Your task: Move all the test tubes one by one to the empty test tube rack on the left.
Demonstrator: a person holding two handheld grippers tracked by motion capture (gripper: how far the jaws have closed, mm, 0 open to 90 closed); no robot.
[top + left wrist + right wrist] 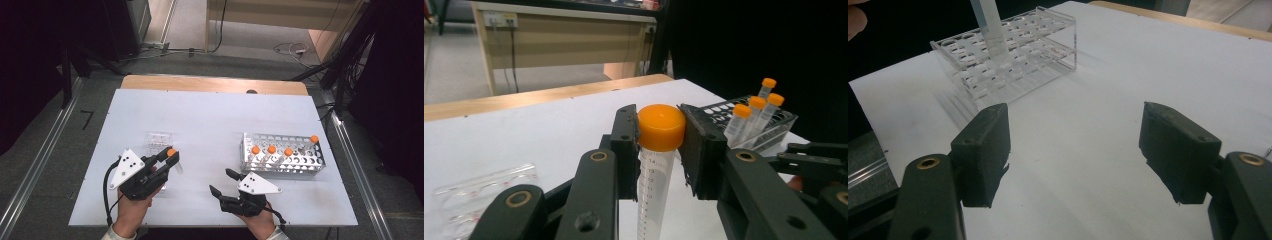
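Near the front edge of the desk (pixel 210 115), toward its right corner, the right gripper (pixel 223 183) is held low with its jaws spread wide and nothing between them. Toward the front left corner, the left gripper (pixel 169 159) is seen with its jaws closed on a clear tube (pixel 655 185) just under its orange cap (the tube hangs upright, above the desk surface). Just behind it, a transparent rack (pixel 158 140) is placed. Farther to the right edge, a metal rack (pixel 283 154) is found, with four orange-capped tubes (pixel 271 150) standing in it.
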